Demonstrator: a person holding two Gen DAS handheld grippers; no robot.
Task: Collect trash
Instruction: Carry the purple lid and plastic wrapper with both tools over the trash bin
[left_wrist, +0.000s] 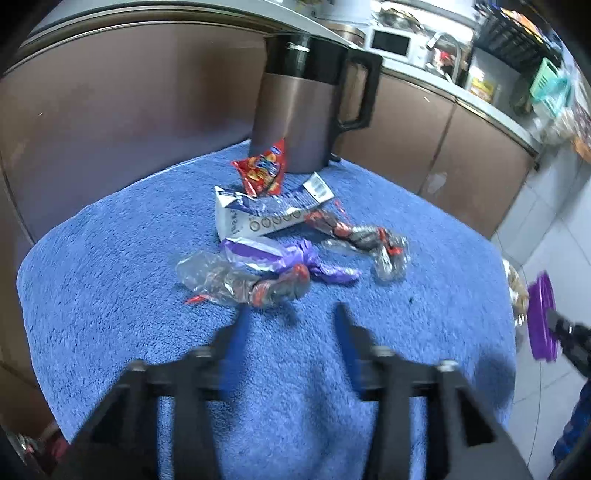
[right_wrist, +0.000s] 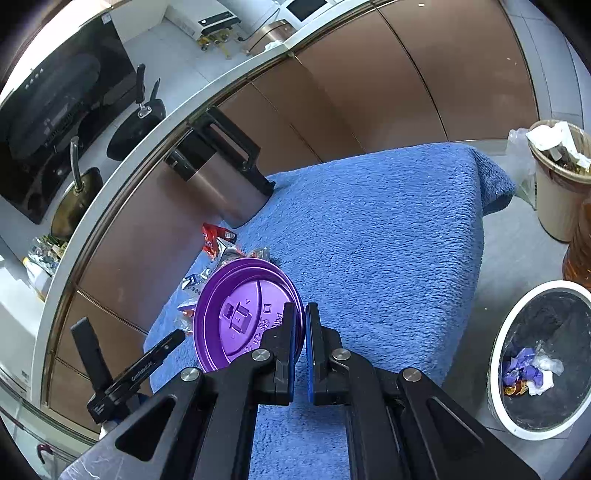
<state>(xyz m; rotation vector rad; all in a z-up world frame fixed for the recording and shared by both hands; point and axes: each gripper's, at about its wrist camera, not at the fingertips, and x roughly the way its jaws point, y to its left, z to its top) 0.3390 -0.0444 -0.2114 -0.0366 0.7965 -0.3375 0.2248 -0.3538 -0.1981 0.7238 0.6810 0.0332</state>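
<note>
Wrappers lie on a blue towel (left_wrist: 110, 295): a red snack packet (left_wrist: 263, 172), a white carton (left_wrist: 258, 218), a purple wrapper (left_wrist: 291, 258) and clear crumpled wrappers (left_wrist: 236, 280). My left gripper (left_wrist: 291, 317) is open and empty, just short of them. My right gripper (right_wrist: 303, 321) is shut on the rim of a purple cup lid (right_wrist: 240, 317), held above the towel's edge. The lid also shows in the left wrist view (left_wrist: 541, 321). A white bin (right_wrist: 498, 369) with a black liner stands on the floor to the right, with wrappers inside.
A brown jug with a black handle (left_wrist: 303, 110) stands at the towel's far edge. Brown cabinet fronts (left_wrist: 129, 103) lie behind. A paper cup full of rubbish (right_wrist: 557, 184) and an amber bottle (right_wrist: 580, 243) stand right of the towel.
</note>
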